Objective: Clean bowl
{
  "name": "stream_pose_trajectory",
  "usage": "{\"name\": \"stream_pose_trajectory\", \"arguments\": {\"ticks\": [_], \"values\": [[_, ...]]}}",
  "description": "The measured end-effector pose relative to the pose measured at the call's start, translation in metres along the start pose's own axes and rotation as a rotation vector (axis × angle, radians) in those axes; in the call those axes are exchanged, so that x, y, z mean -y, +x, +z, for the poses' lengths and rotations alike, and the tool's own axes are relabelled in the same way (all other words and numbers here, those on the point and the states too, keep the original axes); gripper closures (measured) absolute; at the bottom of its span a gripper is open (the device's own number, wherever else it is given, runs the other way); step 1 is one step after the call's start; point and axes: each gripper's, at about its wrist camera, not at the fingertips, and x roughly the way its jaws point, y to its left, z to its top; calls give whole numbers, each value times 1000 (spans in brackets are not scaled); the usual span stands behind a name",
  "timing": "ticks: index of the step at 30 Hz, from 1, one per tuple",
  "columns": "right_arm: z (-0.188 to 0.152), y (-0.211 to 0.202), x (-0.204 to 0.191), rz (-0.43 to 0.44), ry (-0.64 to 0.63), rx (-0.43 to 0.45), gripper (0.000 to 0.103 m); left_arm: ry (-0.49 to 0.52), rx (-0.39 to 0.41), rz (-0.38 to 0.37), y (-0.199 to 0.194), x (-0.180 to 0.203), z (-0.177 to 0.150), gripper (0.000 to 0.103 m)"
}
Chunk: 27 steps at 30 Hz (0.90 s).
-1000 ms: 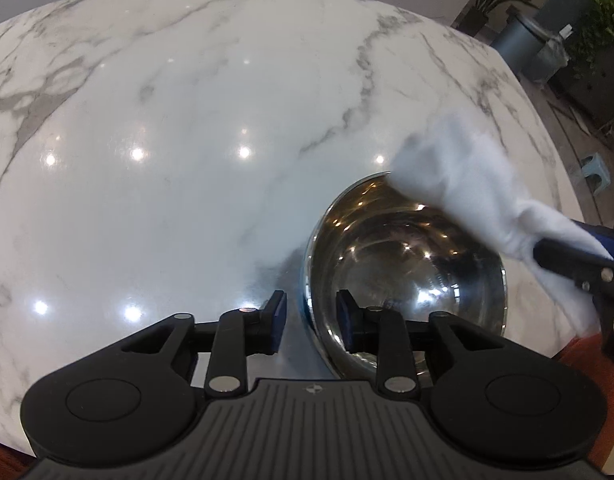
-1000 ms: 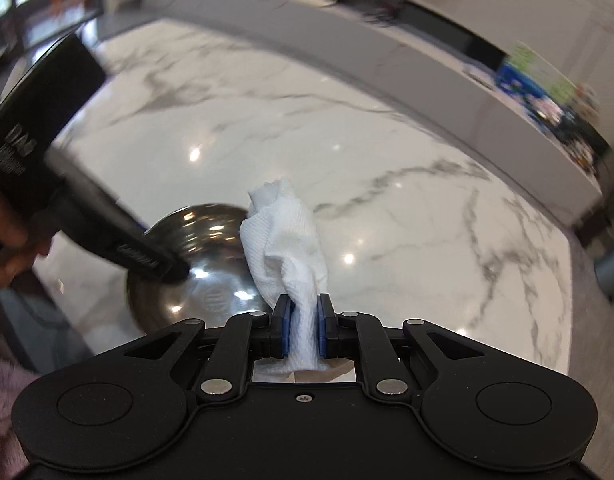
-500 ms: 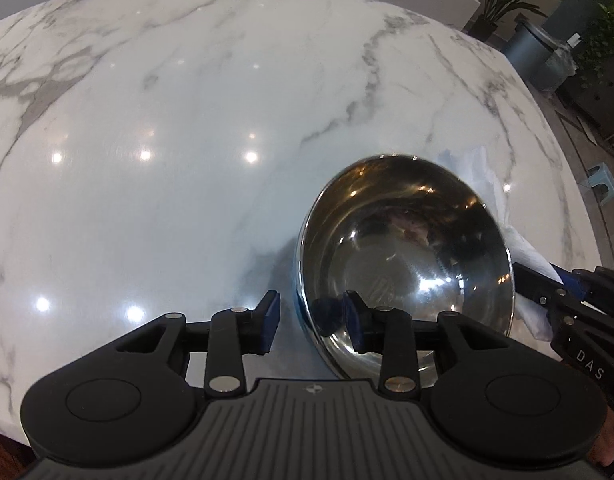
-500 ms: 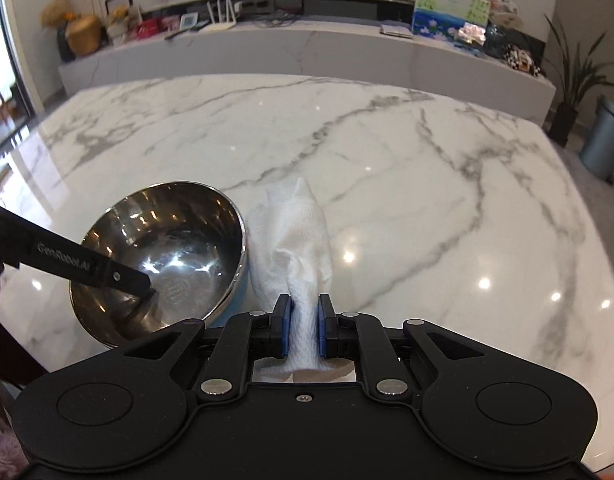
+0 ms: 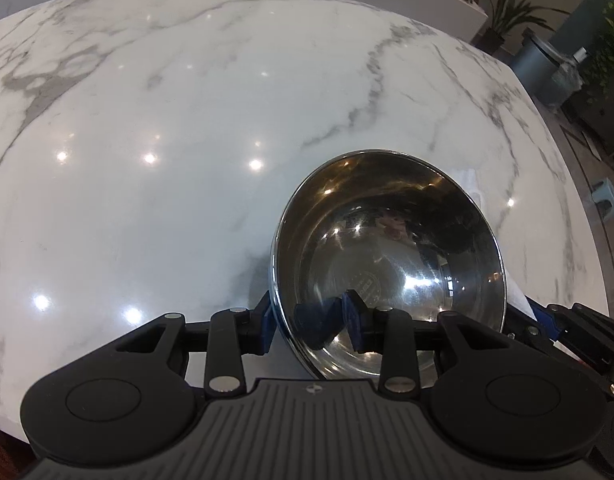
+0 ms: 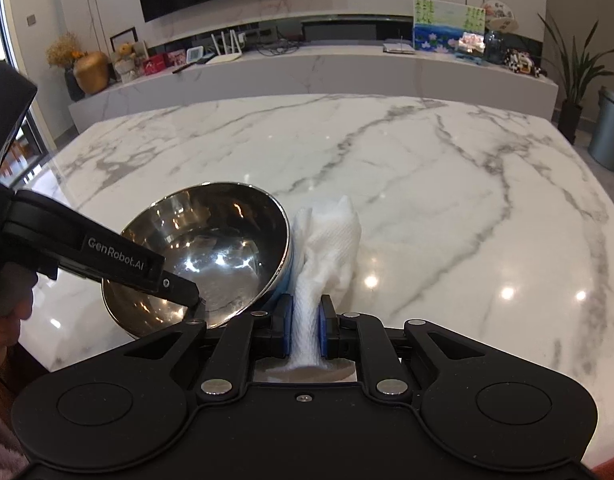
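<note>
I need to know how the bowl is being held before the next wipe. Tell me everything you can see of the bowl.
The bowl is round, polished metal with a mirror-like inside that looks empty. It sits tilted on the marble table. The left gripper straddles its near rim, one finger inside, one outside. The paper towel, clamped in the right gripper, lies against its outer wall.

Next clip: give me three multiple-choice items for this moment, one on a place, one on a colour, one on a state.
1. The paper towel lies where?
A. inside the bowl
B. outside the bowl, beside its rim
C. on the floor

2. The bowl is:
A. shiny silver metal
B. red plastic
C. white ceramic

3. The right tongs are:
A. open
B. shut on nothing
C. shut on the paper towel

Key: 1 B, the towel stands right of the rim on the table; 2 A, it mirrors the lights; 3 C, both pads pinch the towel.
</note>
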Motion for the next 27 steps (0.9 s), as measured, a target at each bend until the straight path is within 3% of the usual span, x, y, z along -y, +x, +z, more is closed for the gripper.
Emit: {"name": "stream_pose_trajectory", "arguments": {"ticks": [10,14,20,22,27], "values": [[31,31,-1,-11,0,30,91,-96,42,16,8,-11,21,71],[27,22,-1,-28,34,55,91,-124,54,3,6,-16,17,67],[11,-3,-9,-50,47,93,91,-141,74,57,1,-19,9,61],[10,-5,-12,-44,39,94,91,-131,73,52,0,-18,9,62],[7,-3,-22,-24,10,83,91,-103,86,44,0,-14,10,78]]}}
